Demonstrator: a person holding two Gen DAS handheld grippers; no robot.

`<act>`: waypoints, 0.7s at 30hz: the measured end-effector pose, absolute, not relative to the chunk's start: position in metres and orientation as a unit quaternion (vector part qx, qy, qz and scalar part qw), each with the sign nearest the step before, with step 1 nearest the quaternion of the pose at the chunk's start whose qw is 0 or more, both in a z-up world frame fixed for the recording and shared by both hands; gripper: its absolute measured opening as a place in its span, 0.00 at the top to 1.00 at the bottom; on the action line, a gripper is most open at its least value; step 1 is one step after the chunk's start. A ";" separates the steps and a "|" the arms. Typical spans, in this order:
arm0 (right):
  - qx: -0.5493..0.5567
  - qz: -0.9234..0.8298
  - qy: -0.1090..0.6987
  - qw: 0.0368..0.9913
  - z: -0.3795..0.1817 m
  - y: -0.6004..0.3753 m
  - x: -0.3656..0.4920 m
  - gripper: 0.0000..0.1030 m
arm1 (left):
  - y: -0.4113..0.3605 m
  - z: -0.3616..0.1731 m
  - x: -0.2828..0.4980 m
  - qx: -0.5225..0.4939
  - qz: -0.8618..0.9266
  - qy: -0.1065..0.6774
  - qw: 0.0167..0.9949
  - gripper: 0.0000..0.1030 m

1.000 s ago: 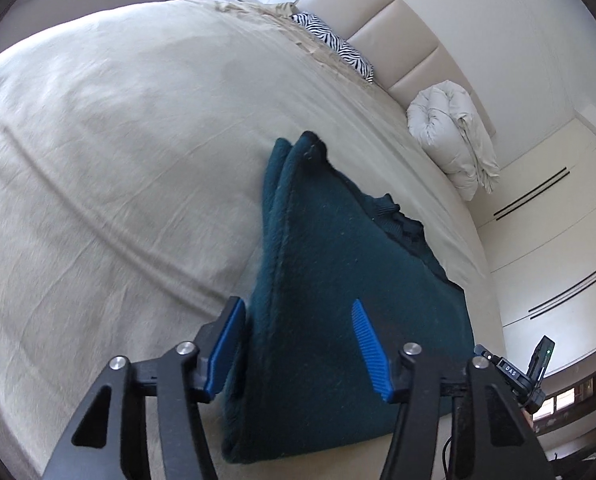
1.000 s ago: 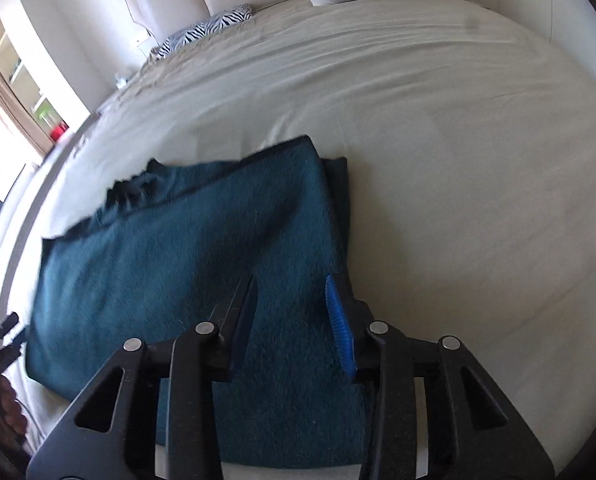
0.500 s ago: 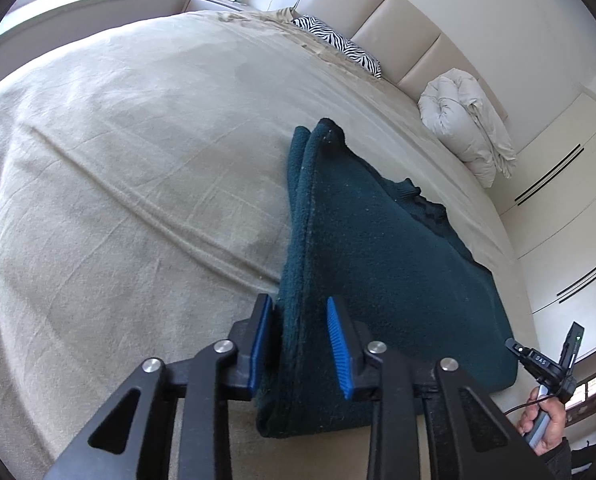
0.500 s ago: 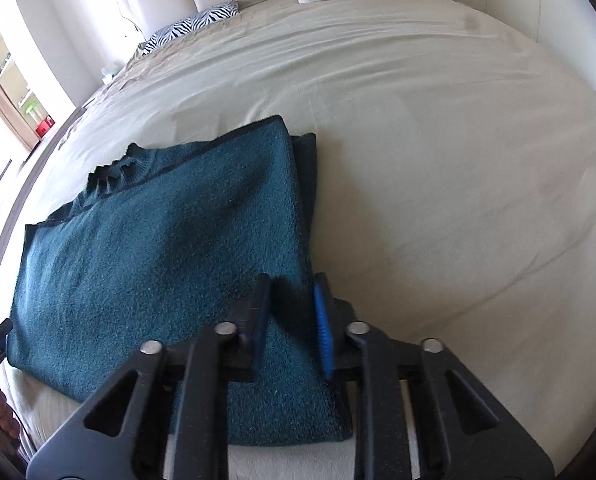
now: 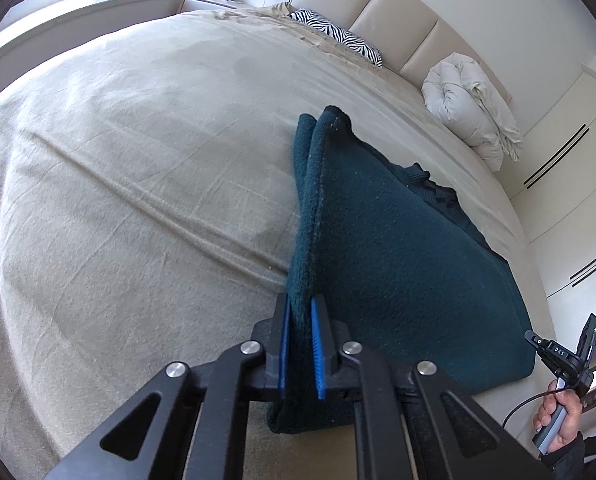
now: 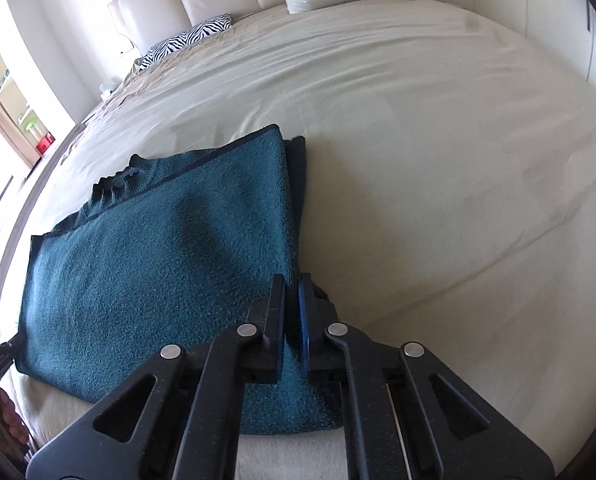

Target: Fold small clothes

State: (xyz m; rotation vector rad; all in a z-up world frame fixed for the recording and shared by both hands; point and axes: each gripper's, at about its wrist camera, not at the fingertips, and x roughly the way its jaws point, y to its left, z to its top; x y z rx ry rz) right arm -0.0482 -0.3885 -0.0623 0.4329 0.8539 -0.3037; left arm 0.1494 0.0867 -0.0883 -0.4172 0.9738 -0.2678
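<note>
A dark teal knitted garment (image 5: 397,260) lies folded on the beige bed, near its front edge. In the left wrist view my left gripper (image 5: 299,300) is closing on the garment's near left edge, blue pads pressing both sides of the raised fold. In the right wrist view the same garment (image 6: 158,260) spreads to the left. My right gripper (image 6: 292,280) is closing on its near right edge, with the cloth pinched between the pads. The corner under each gripper is hidden by the black fingers.
The bed sheet (image 5: 118,200) stretches wide beyond the garment. A zebra-print pillow (image 5: 337,36) and a bundled white duvet (image 5: 469,96) lie by the padded headboard. A person's hand (image 5: 561,412) holding the other gripper shows at the lower right. Wardrobe doors line the right wall.
Both grippers went from standing open over the garment to closing on its near edges. The left gripper's edge of cloth is now bunched and lifted between the pads.
</note>
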 end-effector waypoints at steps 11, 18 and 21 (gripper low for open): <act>0.234 -0.132 0.415 0.870 -0.076 -0.397 -0.050 0.95 | 0.092 -0.095 0.145 -0.202 -0.130 0.466 0.852 0.89; 0.232 -0.143 0.421 0.865 -0.067 -0.395 -0.051 0.93 | 0.098 -0.073 0.135 -0.192 -0.106 0.446 0.868 0.81; 0.219 -0.174 0.400 0.873 -0.044 -0.393 -0.054 0.88 | 0.092 -0.045 0.129 -0.159 -0.091 0.415 0.891 0.60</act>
